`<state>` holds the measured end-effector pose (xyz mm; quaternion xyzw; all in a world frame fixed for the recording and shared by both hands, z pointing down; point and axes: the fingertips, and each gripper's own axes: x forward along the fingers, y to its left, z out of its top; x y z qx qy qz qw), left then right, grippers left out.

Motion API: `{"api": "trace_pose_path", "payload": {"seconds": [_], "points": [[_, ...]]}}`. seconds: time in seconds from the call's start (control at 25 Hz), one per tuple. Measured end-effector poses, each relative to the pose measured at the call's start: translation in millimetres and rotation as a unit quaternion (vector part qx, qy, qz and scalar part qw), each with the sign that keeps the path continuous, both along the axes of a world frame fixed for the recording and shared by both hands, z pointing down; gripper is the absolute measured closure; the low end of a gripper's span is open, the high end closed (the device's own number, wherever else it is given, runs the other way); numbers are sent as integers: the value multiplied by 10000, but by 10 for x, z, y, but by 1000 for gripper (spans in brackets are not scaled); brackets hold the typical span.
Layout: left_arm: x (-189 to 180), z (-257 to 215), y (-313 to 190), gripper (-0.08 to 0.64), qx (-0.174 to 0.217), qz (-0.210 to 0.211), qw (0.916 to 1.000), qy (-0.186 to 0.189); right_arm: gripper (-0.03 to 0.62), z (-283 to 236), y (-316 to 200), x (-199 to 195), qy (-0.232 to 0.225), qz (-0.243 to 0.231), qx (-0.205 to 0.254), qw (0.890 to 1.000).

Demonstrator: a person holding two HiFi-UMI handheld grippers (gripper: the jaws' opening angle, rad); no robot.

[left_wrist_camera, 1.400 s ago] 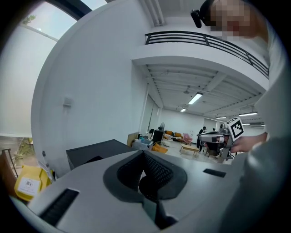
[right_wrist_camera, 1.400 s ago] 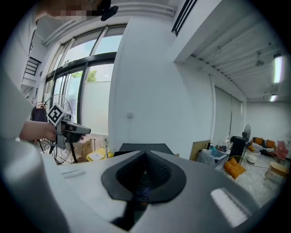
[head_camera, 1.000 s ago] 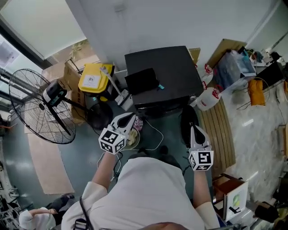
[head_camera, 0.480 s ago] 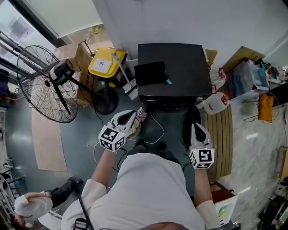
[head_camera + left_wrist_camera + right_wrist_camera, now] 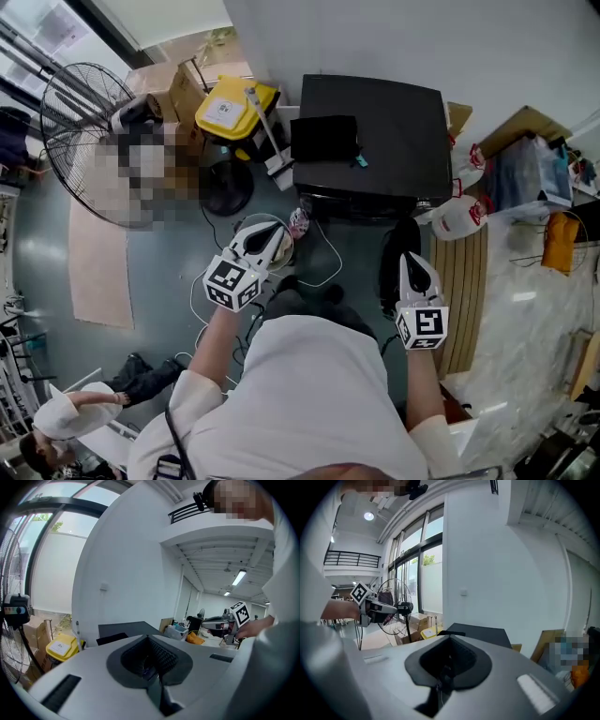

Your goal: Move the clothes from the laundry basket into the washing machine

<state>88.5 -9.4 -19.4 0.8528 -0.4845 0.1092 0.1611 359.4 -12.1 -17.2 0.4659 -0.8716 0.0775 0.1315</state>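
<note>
Jaws together: left gripper, right gripper

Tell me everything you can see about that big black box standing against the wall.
The black box is a large, square-cornered unit with a matte dark top. It stands upright on the grey floor with its back to the white wall. A flat black rectangular item lies on the left part of its top, with a small teal tab at that item's corner. White jugs sit by its right front corner. No door or opening shows.
</note>
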Motion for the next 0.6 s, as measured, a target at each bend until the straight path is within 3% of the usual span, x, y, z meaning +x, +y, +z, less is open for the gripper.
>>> {"api": "trace_pose_path", "payload": {"seconds": [0.32, 0.6], "points": [[-153, 135, 150, 554, -147, -436, 9989, 14, 581, 244, -54, -164, -1, -327, -255, 9991], [-530, 181, 254, 554, -184, -591, 9981, 79, 581, 263, -81, -644, -19, -530, -299, 9981]]}}
